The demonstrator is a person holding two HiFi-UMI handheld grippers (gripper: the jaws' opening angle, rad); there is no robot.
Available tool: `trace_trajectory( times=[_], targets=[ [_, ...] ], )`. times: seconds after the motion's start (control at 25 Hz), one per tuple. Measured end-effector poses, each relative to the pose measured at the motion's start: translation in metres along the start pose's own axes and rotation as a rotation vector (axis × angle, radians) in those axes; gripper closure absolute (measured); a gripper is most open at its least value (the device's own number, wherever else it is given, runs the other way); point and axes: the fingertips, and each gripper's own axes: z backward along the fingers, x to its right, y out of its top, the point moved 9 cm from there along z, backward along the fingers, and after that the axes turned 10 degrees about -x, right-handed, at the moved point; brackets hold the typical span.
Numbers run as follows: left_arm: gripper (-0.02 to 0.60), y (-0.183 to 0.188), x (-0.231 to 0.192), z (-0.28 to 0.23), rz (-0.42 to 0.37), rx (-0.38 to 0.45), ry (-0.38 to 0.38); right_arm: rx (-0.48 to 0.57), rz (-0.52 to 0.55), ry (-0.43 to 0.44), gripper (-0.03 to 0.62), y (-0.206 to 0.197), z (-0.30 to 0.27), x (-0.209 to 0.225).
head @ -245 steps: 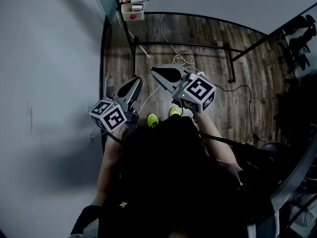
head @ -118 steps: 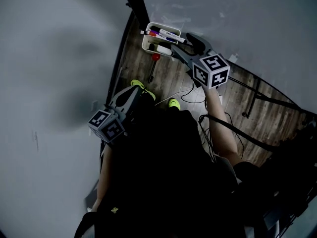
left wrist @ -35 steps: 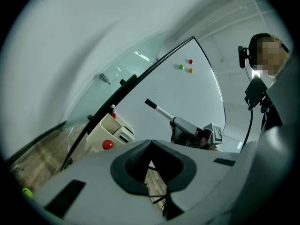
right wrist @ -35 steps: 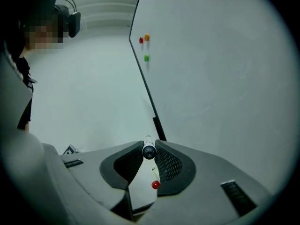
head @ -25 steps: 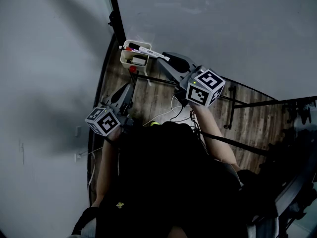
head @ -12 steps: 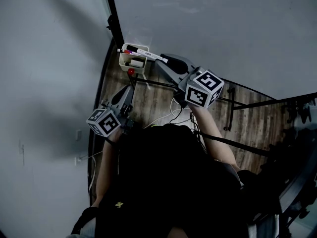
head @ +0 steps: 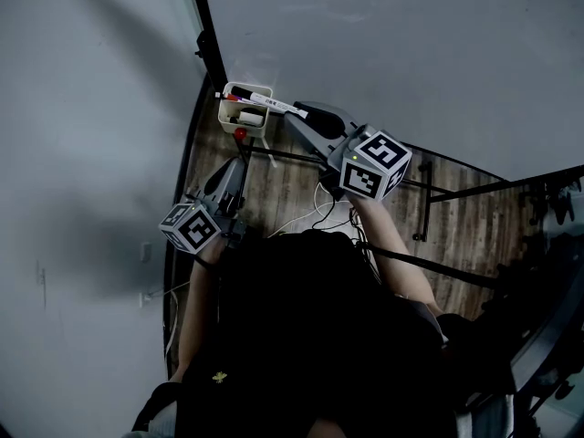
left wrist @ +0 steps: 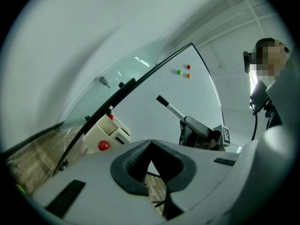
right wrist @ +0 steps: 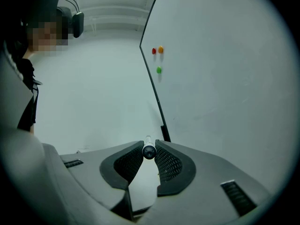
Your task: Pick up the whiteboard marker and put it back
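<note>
**Marker in the right tongs, holder not yet reached**

The right gripper (right wrist: 149,150) is clenched on the whiteboard marker (right wrist: 149,151). Its two ribbed pads (right wrist: 167,163) pinch the barrel near one end, and the rest of the pen sticks straight out ahead of the jaws. In the left gripper view the marker (left wrist: 171,108) pokes up and away from the right gripper (left wrist: 198,128), dark cap leading. Gripping it by the tail like that leaves most of its length free, which I'd guess is meant to make it easier to drop into a slot.

The left gripper (left wrist: 150,146) has its jaws pressed together with nothing between them. It hangs low and to the side (head: 233,170), seemingly just keeping out of the way.

From the head view the marker (head: 272,104) seems to reach across the top of the white holder (head: 245,115) fixed at the board's lower corner. The left gripper view shows the pen up in the air and apart from the holder (left wrist: 104,134). I judge it is not yet put back.

Something red-capped (left wrist: 111,117) already stands in the holder, and a red knob (left wrist: 103,146) sits on its front. The whiteboard (right wrist: 225,78) carries three small magnets (right wrist: 159,70). Its black frame (head: 206,35) runs just beside the holder, and the pen inside takes up room, so the marker will need careful aiming. Loose cables (head: 321,199) lie on the wooden floor (head: 292,176) below.
</note>
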Motion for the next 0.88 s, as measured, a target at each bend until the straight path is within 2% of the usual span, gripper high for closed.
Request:
trace_trajectory(
  times=[0.64,0.88],
  targets=[
    [0.550,-0.011,0.001,0.003,0.016,-0.040,0.008,-0.010,0.058,-0.023,0.530,0.001,0.004,-0.008],
    [0.550,-0.011,0.001,0.007,-0.028,-0.072,0.026,-0.009,0.050,-0.039,0.530,0.000,0.002,-0.004]
  ],
)
